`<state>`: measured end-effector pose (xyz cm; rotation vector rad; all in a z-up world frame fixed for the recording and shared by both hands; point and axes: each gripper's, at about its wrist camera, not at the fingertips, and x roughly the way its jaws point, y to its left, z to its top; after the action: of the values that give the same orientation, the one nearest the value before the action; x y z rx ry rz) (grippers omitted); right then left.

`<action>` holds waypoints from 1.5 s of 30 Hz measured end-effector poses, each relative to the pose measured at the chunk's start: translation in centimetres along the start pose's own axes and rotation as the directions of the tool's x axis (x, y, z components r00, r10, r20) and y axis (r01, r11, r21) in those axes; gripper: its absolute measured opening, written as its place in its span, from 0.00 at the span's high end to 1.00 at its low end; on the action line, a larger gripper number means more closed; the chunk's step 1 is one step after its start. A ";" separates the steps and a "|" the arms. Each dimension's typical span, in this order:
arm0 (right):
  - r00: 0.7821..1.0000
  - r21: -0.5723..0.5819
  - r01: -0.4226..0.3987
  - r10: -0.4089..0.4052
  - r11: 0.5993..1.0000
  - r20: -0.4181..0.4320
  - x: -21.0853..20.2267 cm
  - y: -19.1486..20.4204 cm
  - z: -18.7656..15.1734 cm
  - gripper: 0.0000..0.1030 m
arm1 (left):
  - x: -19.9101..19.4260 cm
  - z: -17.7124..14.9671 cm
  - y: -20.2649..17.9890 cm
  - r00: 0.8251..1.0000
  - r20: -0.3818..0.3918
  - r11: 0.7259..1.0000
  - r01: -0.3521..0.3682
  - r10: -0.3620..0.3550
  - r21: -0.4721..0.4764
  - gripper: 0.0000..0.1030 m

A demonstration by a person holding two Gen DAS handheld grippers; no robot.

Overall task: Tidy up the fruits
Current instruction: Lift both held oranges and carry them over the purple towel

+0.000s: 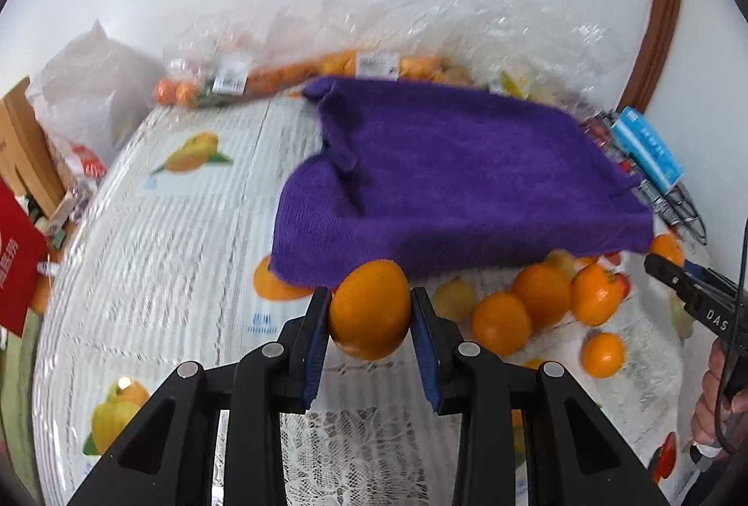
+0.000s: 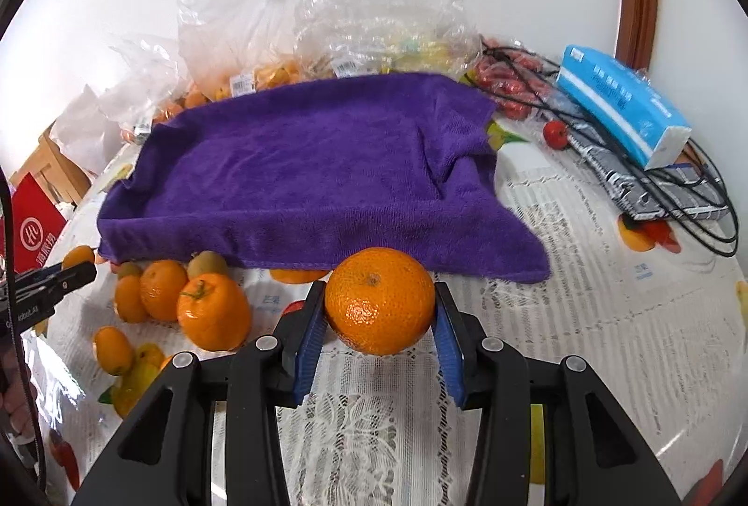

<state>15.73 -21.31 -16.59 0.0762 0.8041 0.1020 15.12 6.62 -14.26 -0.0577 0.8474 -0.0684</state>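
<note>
My left gripper is shut on a smooth orange, held just above the tablecloth in front of the purple towel. In the right wrist view my right gripper is shut on a larger, dimpled orange, also lifted near the purple towel. A loose heap of oranges and small yellow-green fruits lies between the two grippers; the same heap of oranges shows at the left of the right wrist view. Each gripper's tip appears at the edge of the other's view.
Clear plastic bags of fruit stand behind the towel. A blue tissue pack, black cables and small red fruits lie at the right. A red box and cardboard sit at the left. The table wears a fruit-printed cloth.
</note>
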 end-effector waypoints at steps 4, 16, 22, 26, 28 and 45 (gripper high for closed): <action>1.000 -0.003 0.003 -0.002 1.000 0.029 -1.7 0.2 0.6 0.58 | -1.3 1.1 -0.6 0.999 0.040 1.000 0.003 -0.004 0.007 0.69; 0.989 -0.024 0.004 -0.001 1.000 0.148 -4.4 1.3 5.5 0.58 | 0.3 5.7 -2.6 0.994 0.108 1.000 0.008 -0.009 0.006 0.69; 0.986 -0.056 0.006 0.003 0.998 0.166 -2.7 2.1 7.9 0.58 | 2.6 7.9 -3.7 0.993 0.116 1.000 0.021 -0.021 -0.003 0.69; 0.985 -0.074 0.006 0.007 0.997 0.170 -1.2 2.5 9.5 0.58 | 3.9 9.3 -4.4 0.991 0.131 0.999 0.038 -0.036 -0.014 0.69; 0.984 -0.076 -0.001 0.014 0.997 0.176 -0.6 2.5 9.9 0.58 | 4.8 9.7 -4.6 0.990 0.134 0.999 0.047 -0.045 -0.016 0.69; 0.991 -0.034 0.011 -0.007 0.999 0.137 3.6 0.2 8.7 0.58 | 7.9 8.0 -4.1 0.995 0.093 1.000 0.029 -0.028 -0.012 0.69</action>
<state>24.45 -20.92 -13.15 0.0466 0.6650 0.1008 26.16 2.04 -14.59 -0.0845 0.7546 -0.0862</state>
